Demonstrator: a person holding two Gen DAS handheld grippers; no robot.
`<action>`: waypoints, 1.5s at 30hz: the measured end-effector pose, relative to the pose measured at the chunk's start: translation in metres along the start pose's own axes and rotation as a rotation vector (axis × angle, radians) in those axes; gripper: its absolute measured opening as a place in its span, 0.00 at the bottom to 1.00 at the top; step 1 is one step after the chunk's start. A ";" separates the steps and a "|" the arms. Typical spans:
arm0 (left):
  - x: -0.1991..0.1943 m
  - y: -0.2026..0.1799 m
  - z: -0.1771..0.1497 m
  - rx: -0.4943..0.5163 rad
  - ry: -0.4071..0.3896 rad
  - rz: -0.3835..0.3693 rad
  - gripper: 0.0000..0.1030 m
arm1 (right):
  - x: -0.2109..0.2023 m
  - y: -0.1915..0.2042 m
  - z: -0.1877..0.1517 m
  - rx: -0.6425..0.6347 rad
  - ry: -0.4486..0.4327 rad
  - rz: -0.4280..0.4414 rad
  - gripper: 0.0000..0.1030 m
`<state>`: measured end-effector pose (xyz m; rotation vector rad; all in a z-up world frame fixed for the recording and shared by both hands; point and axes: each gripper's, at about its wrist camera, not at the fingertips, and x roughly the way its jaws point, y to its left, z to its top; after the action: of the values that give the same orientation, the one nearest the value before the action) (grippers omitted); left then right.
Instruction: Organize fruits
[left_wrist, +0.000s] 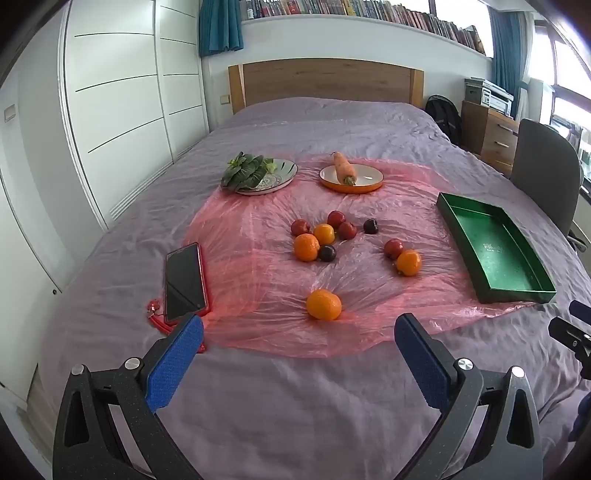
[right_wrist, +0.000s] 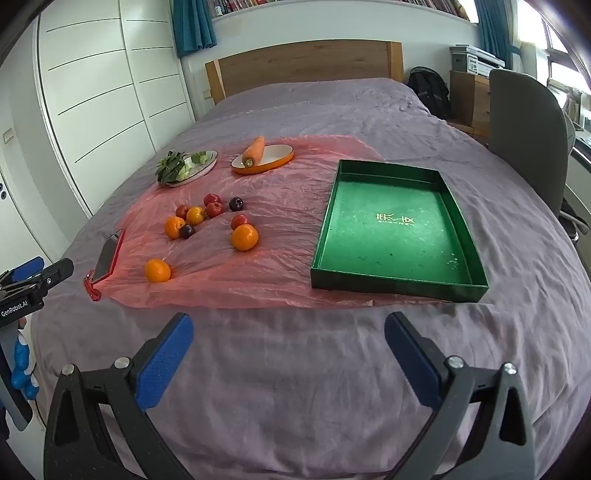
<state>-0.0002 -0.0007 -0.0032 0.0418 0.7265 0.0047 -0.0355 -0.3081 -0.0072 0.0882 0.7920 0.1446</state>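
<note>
Nearest the left gripper (left_wrist: 299, 350), jaws spread wide and empty, one orange (left_wrist: 324, 304) lies alone on the pink plastic sheet (left_wrist: 258, 266); other fruits cluster beyond. Right gripper (right_wrist: 289, 347), likewise spread, hovers over bare purple bedspread (right_wrist: 295, 369) before the empty green tray (right_wrist: 391, 225). Phone (left_wrist: 184, 280) flanks the left

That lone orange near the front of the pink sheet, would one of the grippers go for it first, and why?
Probably yes: ease the left gripper forward and down over the lone orange. It lies nearest, straight ahead between the wide-open jaws, apart from the other fruit. The green tray is empty and both grippers hold nothing, so no fruit is sorted yet. The right gripper faces the tray side instead.
</note>
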 end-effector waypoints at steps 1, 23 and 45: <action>0.001 -0.001 0.000 0.003 0.001 0.001 0.99 | 0.001 0.000 -0.001 0.001 0.001 -0.001 1.00; 0.006 0.003 -0.002 -0.006 0.013 0.016 0.99 | 0.003 -0.003 -0.002 0.005 0.008 -0.006 1.00; 0.010 -0.008 -0.005 0.018 0.027 0.009 0.99 | 0.010 -0.003 -0.008 0.018 0.022 0.004 1.00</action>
<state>0.0034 -0.0081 -0.0138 0.0625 0.7535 0.0072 -0.0336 -0.3096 -0.0202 0.1057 0.8157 0.1428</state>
